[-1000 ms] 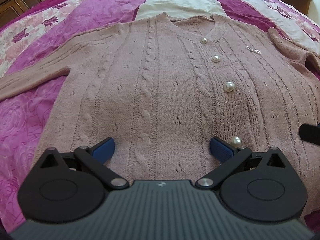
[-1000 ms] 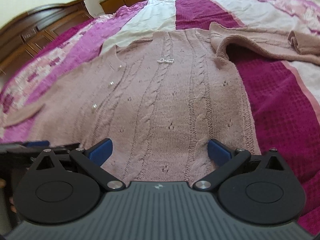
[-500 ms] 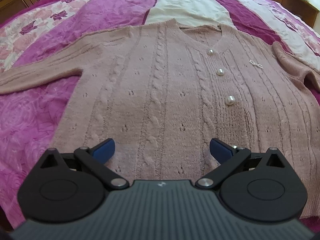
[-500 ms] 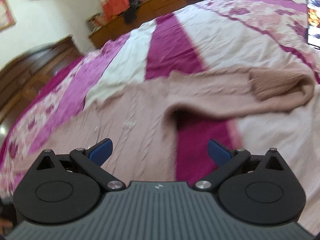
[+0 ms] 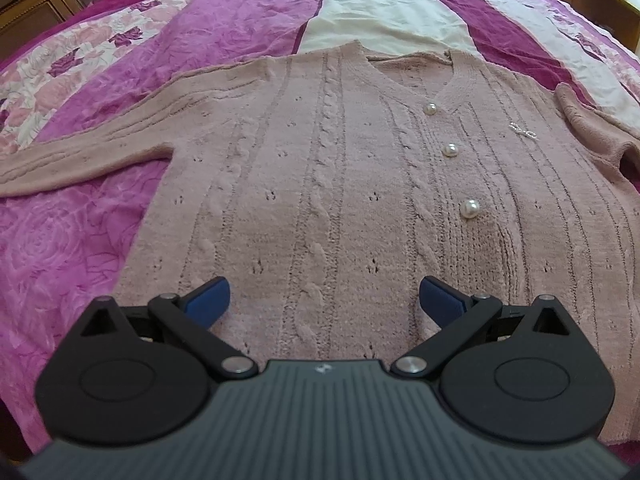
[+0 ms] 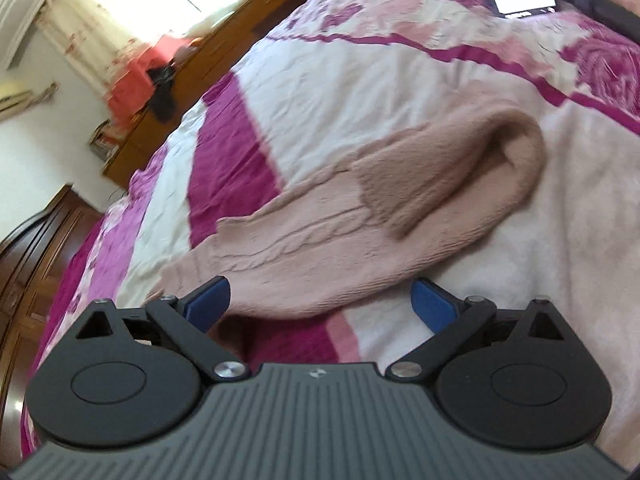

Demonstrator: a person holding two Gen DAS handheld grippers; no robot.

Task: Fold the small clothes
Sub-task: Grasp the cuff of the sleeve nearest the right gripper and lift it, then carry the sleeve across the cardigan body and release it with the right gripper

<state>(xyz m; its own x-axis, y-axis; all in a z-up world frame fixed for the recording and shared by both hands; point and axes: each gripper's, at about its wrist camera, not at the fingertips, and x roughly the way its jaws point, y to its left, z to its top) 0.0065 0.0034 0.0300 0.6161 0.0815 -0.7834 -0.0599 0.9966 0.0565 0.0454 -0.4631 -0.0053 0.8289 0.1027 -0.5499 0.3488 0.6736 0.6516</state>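
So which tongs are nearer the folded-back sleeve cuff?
Right. The right tongs hover open just before the cuff; the left tongs sit at the cardigan's hem.

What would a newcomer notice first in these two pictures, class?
A dusty-pink cable-knit cardigan lies flat, face up, on the magenta-and-white patchwork bedspread, pearl buttons down its front. In the right view, its sleeve lies doubled over on itself ahead of the open right tongs.

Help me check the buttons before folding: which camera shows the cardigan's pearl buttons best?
The left wrist view. Three pearl buttons run down the front of the cardigan, sharp and unobstructed. The right wrist view shows only a blurred, doubled-back sleeve on the bedspread; no buttons there.
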